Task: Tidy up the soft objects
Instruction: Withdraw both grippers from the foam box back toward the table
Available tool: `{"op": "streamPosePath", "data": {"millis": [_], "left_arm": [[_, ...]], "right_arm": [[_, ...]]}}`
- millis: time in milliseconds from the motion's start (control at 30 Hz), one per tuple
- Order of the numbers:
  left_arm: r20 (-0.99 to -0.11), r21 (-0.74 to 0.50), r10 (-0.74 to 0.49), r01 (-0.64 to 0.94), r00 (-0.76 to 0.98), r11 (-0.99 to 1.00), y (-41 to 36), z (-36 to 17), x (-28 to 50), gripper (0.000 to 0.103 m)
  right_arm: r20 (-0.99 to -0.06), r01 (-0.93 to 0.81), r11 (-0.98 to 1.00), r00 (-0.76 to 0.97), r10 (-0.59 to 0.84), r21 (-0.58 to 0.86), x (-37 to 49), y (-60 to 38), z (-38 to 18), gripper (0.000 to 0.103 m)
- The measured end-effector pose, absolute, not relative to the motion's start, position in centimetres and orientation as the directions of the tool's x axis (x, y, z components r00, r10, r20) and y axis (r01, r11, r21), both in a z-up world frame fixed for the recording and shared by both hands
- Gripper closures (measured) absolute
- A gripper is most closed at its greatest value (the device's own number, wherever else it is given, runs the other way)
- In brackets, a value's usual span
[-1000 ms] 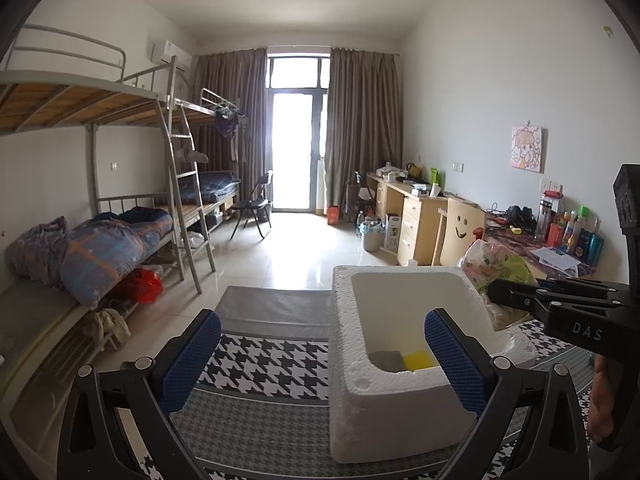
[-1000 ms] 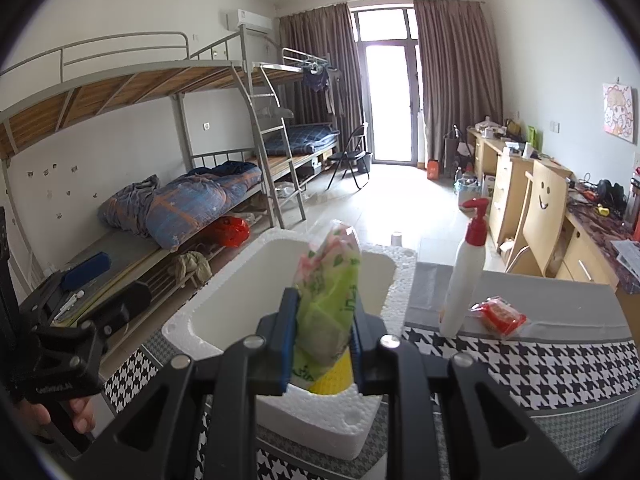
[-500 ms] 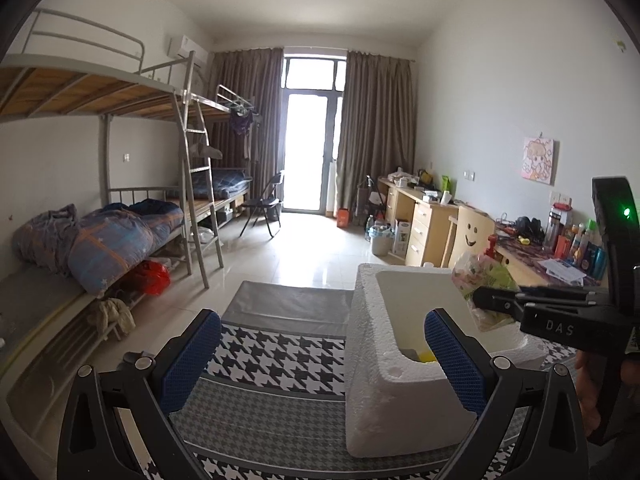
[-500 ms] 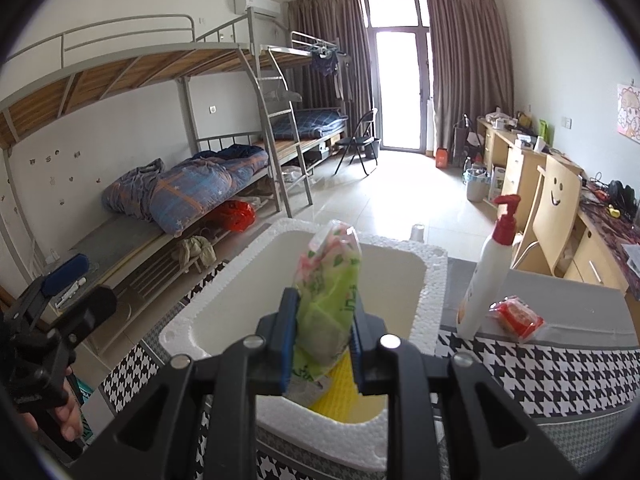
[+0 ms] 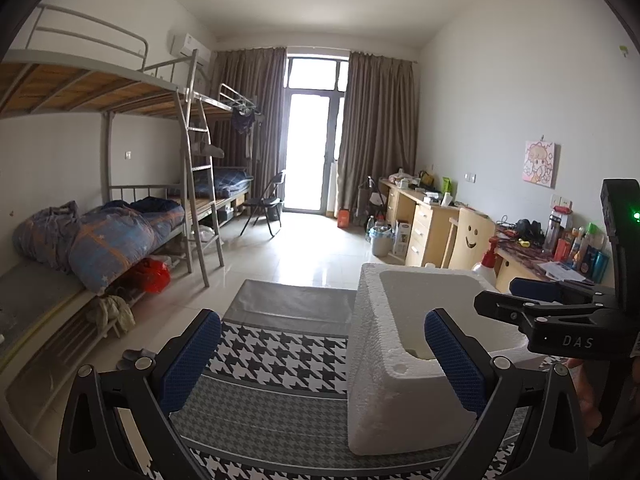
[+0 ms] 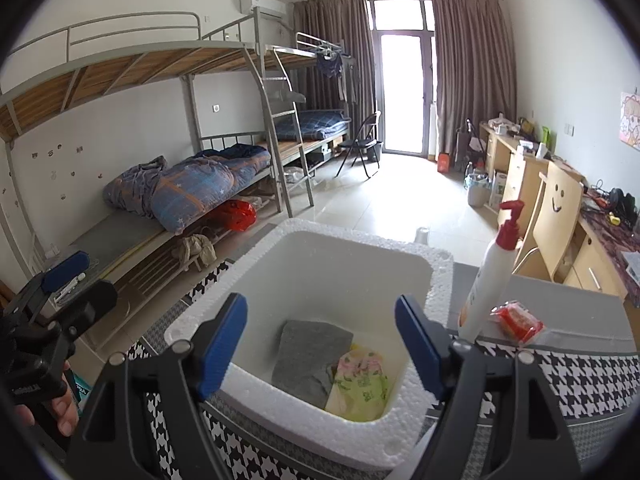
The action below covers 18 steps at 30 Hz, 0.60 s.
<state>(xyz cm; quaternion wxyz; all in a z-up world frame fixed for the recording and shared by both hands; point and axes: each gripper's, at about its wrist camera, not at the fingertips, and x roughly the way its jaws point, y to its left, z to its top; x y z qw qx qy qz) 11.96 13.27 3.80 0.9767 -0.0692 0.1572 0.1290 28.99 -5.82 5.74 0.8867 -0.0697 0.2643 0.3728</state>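
Note:
A white foam box [image 6: 420, 400] stands on a houndstooth-cloth table [image 6: 592, 376]. Inside it lie a grey cloth [image 6: 308, 356] and a green floral soft packet [image 6: 362, 384], with a bit of yellow behind them. My right gripper [image 6: 322, 346] is open and empty, held over the box's near rim. It also shows in the left wrist view [image 5: 520, 300]. My left gripper [image 5: 320, 360] is open and empty, to the left of the foam box [image 5: 380, 360]. It also shows at the left edge of the right wrist view [image 6: 52, 292].
A white pump bottle with a red top [image 6: 492, 276] and a red packet [image 6: 518, 322] stand on the table right of the box. Bunk beds [image 5: 100, 220] line the left wall. Desks and a smiley-face chair [image 5: 472, 236] line the right.
My right gripper has opened and let go of the green floral packet, which now lies in the box. My left gripper has drifted left, away from the box.

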Motion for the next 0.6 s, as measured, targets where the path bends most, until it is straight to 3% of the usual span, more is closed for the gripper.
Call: {"op": "streamPosePath", "data": {"millis": [600], "left_arm": [[-0.311, -0.076, 0.137, -0.169, 0.940, 0.983, 9.8, 5.1, 10.7, 0.001]], "right_arm": [[-0.456, -0.675, 0.734, 0.634, 0.625, 0.067, 26.2, -9.4, 7.0, 0.022]]}}
